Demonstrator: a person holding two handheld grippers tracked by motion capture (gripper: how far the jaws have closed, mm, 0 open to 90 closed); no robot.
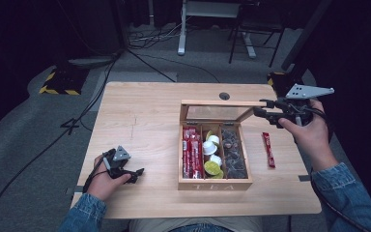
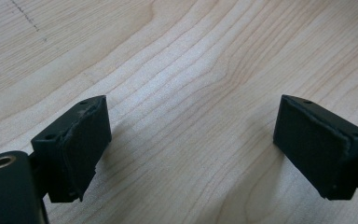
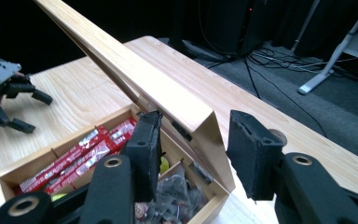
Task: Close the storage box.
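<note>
A wooden tea box (image 1: 215, 184) stands right of the table's middle with its glass lid (image 1: 217, 103) raised and leaning back. Red sachets (image 1: 192, 152) fill its left compartment, white and green pods (image 1: 211, 154) the middle, dark wrapped pieces (image 1: 234, 152) the right. My right gripper (image 1: 260, 107) is at the lid's right corner. In the right gripper view its jaws straddle the lid's corner (image 3: 200, 126), with a gap showing at the right pad (image 3: 249, 149). My left gripper (image 1: 137, 175) rests open on the bare table (image 2: 191, 70) at the front left, nothing between its pads.
One loose red sachet (image 1: 268, 150) lies on the table right of the box. A round cable hole (image 1: 224, 95) sits near the far edge behind the lid. Beyond the table are cables, a desk leg (image 1: 181, 29) and a chair on the floor.
</note>
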